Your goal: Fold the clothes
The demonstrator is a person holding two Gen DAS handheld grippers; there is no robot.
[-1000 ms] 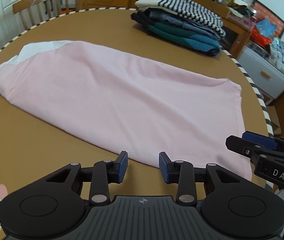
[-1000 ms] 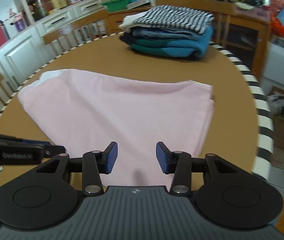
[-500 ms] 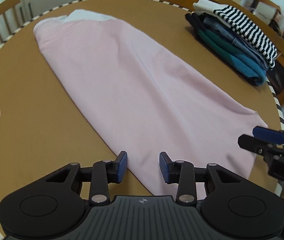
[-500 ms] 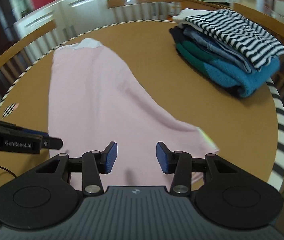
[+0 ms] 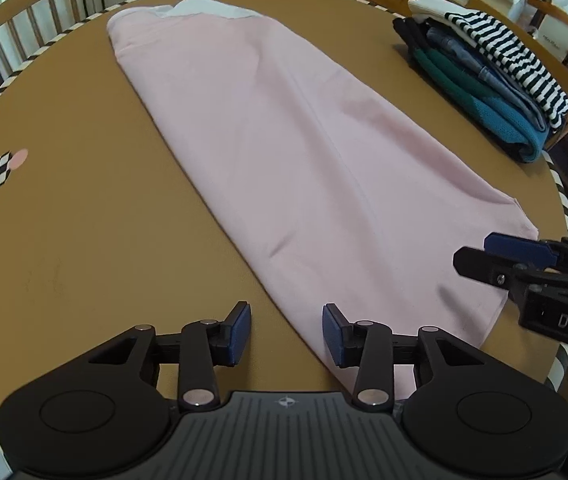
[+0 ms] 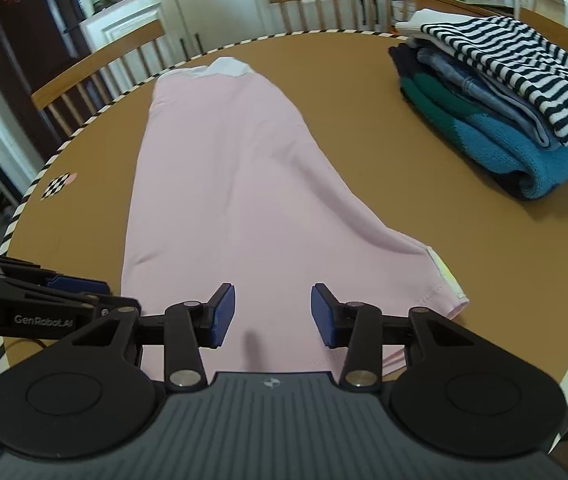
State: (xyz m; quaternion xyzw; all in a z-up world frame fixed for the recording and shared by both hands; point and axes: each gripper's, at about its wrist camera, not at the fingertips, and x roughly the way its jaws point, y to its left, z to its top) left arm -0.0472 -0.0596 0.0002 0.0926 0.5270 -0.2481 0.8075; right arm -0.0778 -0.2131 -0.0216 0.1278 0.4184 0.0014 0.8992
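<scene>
Left wrist view: the left gripper (image 5: pixel 286 330) hangs partly open over the near edge of the pink garment (image 5: pixel 303 152) — its jaws have just been opening, nothing gripped between the blue pads. The garment lies flat and lengthwise on the round bench (image 5: pixel 64 240), with the right gripper (image 5: pixel 499 256) at its right corner.

Right wrist view: the right gripper (image 6: pixel 272 312) is partly open, empty, above the garment's near hem — a pile of folded clothes (image 6: pixel 495 108) sits well apart.

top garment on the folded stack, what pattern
Black-and-white stripes on the top garment, clearest in the right wrist view.
</scene>
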